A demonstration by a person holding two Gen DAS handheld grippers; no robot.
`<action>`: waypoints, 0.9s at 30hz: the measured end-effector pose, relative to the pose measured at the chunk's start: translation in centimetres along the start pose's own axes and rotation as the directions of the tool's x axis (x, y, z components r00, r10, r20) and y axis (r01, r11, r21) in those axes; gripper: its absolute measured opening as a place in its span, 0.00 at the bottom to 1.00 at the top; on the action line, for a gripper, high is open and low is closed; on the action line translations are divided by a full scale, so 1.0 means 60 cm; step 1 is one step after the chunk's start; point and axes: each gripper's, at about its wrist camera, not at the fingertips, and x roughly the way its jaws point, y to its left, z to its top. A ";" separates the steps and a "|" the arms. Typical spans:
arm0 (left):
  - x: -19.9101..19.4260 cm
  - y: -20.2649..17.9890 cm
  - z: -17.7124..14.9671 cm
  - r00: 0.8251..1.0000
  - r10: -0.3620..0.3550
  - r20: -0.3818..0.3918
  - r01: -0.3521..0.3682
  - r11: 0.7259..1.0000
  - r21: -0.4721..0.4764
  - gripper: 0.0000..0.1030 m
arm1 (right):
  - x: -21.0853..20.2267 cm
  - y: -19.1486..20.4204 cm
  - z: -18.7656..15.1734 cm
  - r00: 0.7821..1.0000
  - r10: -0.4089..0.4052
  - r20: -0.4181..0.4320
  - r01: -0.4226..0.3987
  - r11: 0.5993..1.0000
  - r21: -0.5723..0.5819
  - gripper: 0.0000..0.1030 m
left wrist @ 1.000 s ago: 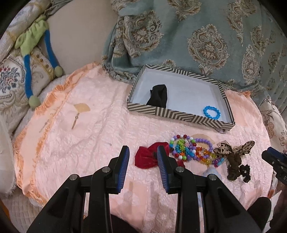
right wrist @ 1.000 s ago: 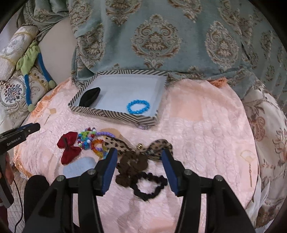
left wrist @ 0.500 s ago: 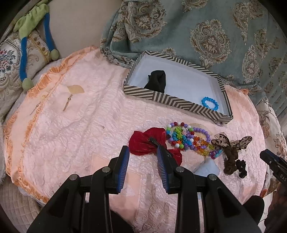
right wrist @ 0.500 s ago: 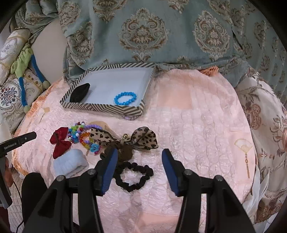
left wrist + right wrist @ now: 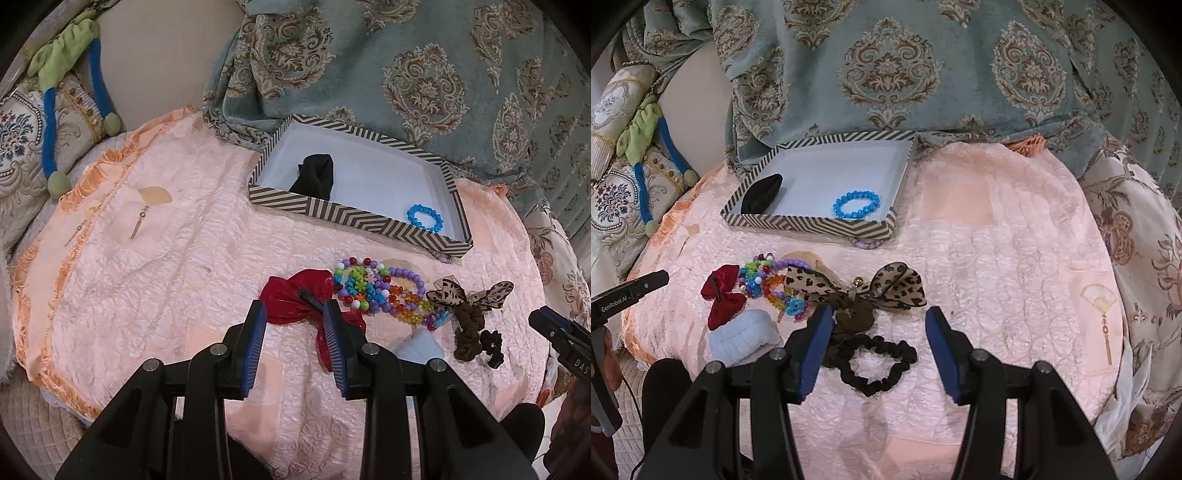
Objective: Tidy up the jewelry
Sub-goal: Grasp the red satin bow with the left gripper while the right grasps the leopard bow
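On the far left a green and blue plush toy (image 5: pixel 55 55) lies on an embroidered pillow (image 5: pixel 18 147), well apart from the jewelry. The pink quilt (image 5: pixel 147 277) carries everything else. At its back stands the striped box (image 5: pixel 317 210), against the teal patterned blanket (image 5: pixel 424 66); inside it a black scrunchie (image 5: pixel 316 175) lies at the left end and a blue bracelet (image 5: pixel 424 218) at the right.

In front of the box the loose pieces lie in a row: the red bow (image 5: pixel 295 295), touching the pile of bead bracelets (image 5: pixel 373 291), then the leopard bow (image 5: pixel 882 284) with a brown scrunchie (image 5: pixel 855 317) under it, and a black hair tie (image 5: pixel 879 362) just in front. A pale blue scrunchie (image 5: pixel 742 336) lies near the red bow, on the near side.

The left gripper (image 5: pixel 293 317) hangs above the red bow with its jaws apart and nothing between the pads. The right gripper (image 5: pixel 877 321) is wide apart too, empty, and frames the brown scrunchie and hair tie from above.

A second ago the red bow sat mostly hidden between the left fingers; now more of it shows beyond them, and the box lies farther up the left view. In the right view the hair tie, then partly under the fingers, is now fully in sight between them.
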 end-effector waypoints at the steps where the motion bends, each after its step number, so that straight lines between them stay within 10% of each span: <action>1: 0.001 -0.001 0.000 1.000 0.001 0.001 -0.001 1.000 0.000 0.15 | 0.000 0.000 0.000 1.000 -0.002 0.000 0.002 1.000 0.000 0.54; 27: 0.120 0.027 -0.005 0.965 -0.215 -0.153 0.162 0.940 -0.301 0.25 | 0.077 -0.056 -0.007 0.997 0.046 -0.066 -0.037 0.991 0.126 0.61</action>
